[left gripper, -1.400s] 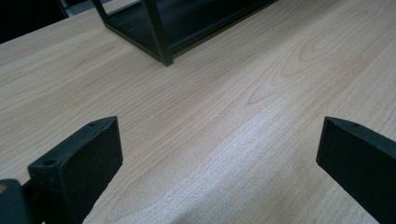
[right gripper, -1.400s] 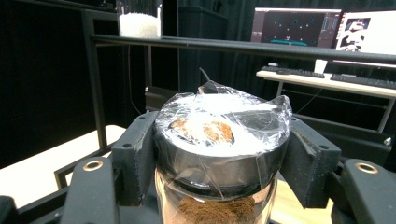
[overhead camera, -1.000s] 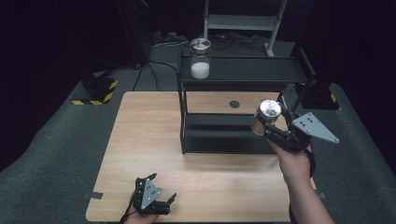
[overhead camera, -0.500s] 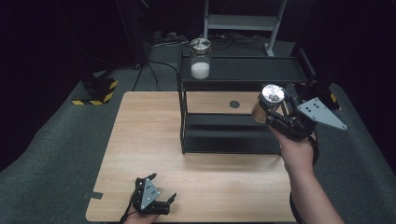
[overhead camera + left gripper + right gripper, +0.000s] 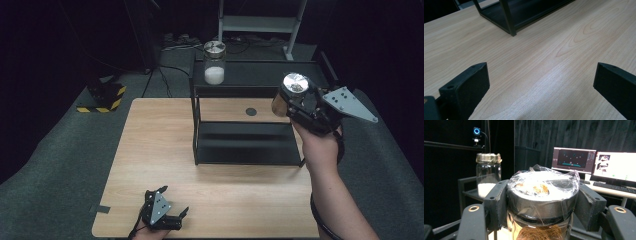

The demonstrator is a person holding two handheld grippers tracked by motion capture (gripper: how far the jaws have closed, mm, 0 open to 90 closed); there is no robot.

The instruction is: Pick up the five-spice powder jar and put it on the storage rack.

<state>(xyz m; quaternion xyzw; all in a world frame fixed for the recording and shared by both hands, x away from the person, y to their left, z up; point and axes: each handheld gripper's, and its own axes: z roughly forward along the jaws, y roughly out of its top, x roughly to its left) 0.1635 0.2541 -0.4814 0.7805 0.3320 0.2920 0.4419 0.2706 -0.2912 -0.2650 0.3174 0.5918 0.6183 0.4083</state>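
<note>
My right tool point(image 5: 292, 102) stays clamped on the brown-filled jar point(image 5: 541, 195) and has lifted it toward the black shelf's point(image 5: 250, 82) top right, near placement. My left tool point(image 5: 167, 215) rests open on the desk point(image 5: 150, 145).

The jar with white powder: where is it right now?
In the high view the jar with white powder stands on the left end of the black shelf rack's top shelf, far from the right gripper, which holds a second jar at the rack's right end.
</note>
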